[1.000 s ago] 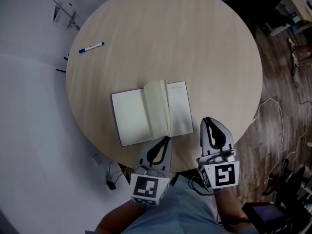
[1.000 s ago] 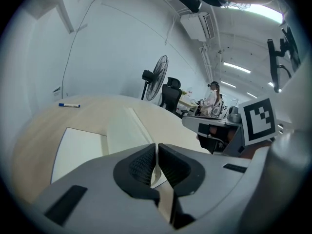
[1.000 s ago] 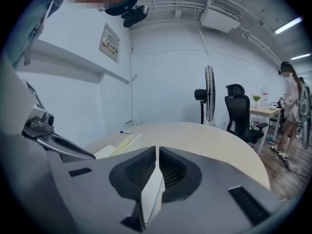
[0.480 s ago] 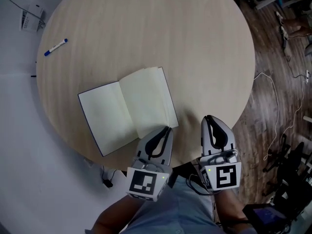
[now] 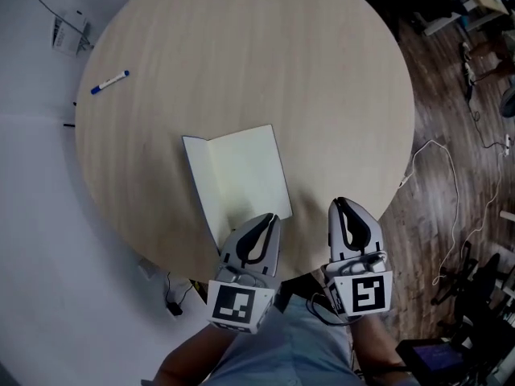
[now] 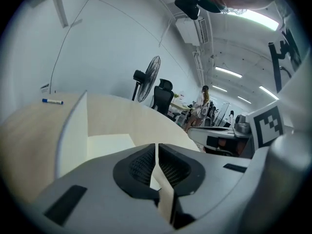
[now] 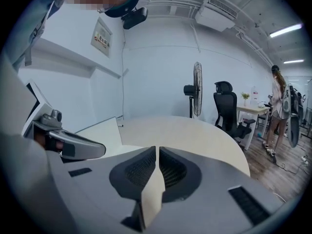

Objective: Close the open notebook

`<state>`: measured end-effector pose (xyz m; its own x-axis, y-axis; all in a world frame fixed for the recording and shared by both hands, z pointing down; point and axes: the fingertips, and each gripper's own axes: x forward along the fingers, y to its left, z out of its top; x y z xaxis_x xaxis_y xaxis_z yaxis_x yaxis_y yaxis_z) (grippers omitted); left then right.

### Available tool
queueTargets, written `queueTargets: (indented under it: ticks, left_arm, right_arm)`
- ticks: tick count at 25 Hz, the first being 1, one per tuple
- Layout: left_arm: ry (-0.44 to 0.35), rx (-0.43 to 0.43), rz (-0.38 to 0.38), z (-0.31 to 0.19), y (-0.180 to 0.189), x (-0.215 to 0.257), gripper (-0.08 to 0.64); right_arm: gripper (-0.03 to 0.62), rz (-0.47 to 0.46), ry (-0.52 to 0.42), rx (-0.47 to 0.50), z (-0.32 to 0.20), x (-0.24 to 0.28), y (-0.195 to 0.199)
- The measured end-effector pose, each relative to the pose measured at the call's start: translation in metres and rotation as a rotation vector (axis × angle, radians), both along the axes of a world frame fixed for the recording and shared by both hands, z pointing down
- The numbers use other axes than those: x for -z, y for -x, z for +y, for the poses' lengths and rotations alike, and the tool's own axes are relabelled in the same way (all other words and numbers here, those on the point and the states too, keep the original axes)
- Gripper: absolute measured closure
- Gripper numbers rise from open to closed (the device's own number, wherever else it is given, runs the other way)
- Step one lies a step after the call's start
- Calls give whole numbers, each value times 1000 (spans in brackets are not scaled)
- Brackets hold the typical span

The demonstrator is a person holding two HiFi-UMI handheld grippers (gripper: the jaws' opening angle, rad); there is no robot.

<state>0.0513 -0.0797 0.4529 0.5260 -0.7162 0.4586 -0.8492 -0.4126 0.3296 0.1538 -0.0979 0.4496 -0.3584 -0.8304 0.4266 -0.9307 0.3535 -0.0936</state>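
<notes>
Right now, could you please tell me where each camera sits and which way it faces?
Head view: on the person's head, facing steeply down at table, notebook and pen; left tongs and right tongs show.
Left gripper view: on the left tongs, facing across the notebook toward a fan; shut jaws show.
Right gripper view: on the right tongs, facing likewise; shut jaws and left tongs show.
Shared: both gripper views see notebook and fan.

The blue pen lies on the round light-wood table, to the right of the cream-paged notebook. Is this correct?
No. The blue pen lies on the round light-wood table to the left of the cream-paged notebook, as the head view shows.
</notes>
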Motion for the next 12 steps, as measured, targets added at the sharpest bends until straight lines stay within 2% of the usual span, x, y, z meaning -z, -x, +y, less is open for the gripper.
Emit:
queueTargets:
  ticks: [6, 12]
  left_arm:
    - [-111, 86, -21, 25, 5, 68, 526]
    - [-233, 188, -45, 46, 46, 127, 525]
  right_arm:
    - [540, -42, -85, 76, 2, 60, 9]
    - [541, -71, -150, 174, 12, 102, 49]
